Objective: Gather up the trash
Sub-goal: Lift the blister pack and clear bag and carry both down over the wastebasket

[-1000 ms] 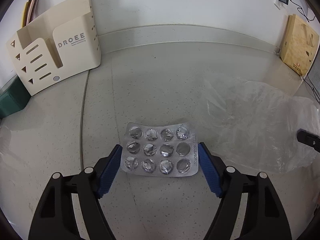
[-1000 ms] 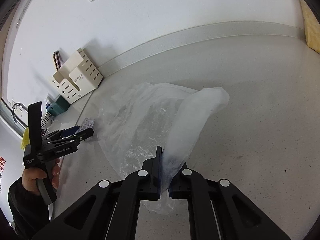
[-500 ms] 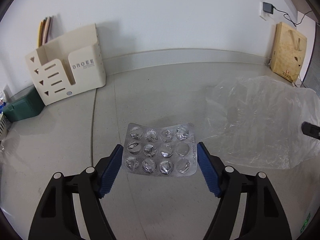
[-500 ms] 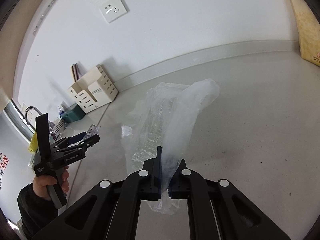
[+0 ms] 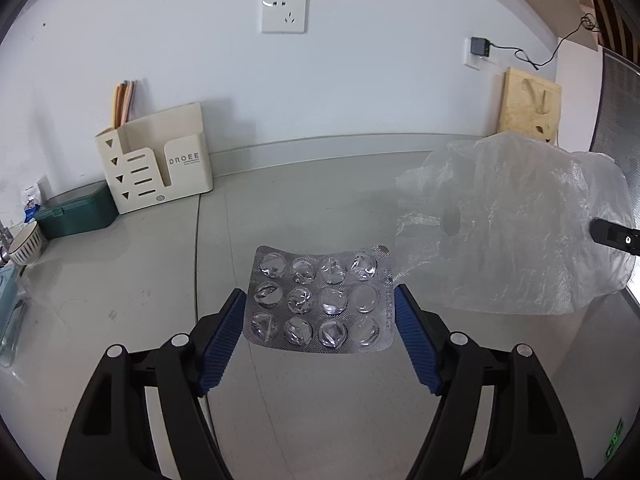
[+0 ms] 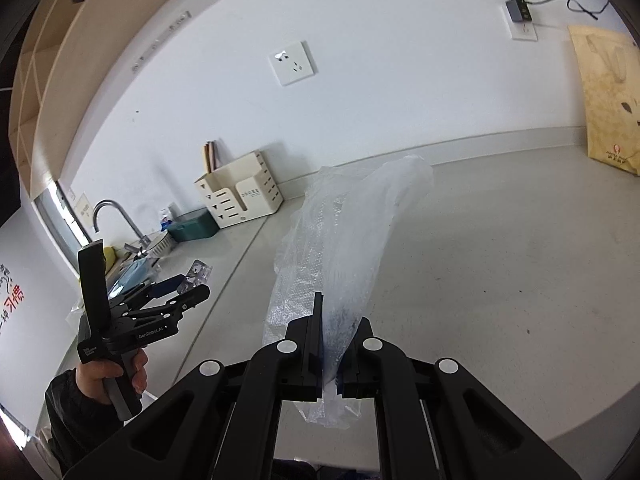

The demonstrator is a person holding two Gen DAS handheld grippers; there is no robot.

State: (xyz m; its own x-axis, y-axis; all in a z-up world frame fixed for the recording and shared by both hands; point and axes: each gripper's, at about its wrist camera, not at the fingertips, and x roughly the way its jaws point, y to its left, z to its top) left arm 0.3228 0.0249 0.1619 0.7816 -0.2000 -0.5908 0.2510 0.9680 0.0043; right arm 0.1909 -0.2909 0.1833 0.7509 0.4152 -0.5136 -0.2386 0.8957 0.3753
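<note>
Your left gripper (image 5: 319, 320) held the blister pack (image 5: 320, 299) by its two side edges, the blue pads (image 5: 224, 336) pressed against it at a wide spread, the foil sheet lifted above the worktop (image 5: 320, 220). Only the left wrist view showed its face — twelve pockets, most of them crushed or torn open. From the right wrist view that pack (image 6: 196, 274) was just a glint at the tip of the left gripper (image 6: 180, 292), and you could see your left hand (image 6: 110, 378) wrapped round the handle.

Your right gripper (image 6: 328, 350) was clamped shut on the clear plastic bag (image 6: 344, 248), which rose upright from the jaws as a narrow crumpled sheet; a short tail hung below them. In the left wrist view the same bag (image 5: 516, 224) spread broad to the right of the pack, apart from it, with only the tip of the right gripper (image 5: 614, 236) showing at the frame edge.

Against the wall stood a cream organiser (image 5: 156, 168) with a green box (image 5: 78, 212) beside it and a striped bowl (image 5: 26, 242) further left. A brown paper bag (image 6: 612, 96) leaned in the far corner. A faucet (image 6: 116, 216) — seen only from the right — curved over the sink end. The grey speckled worktop met a white wall carrying a socket (image 5: 284, 14).
</note>
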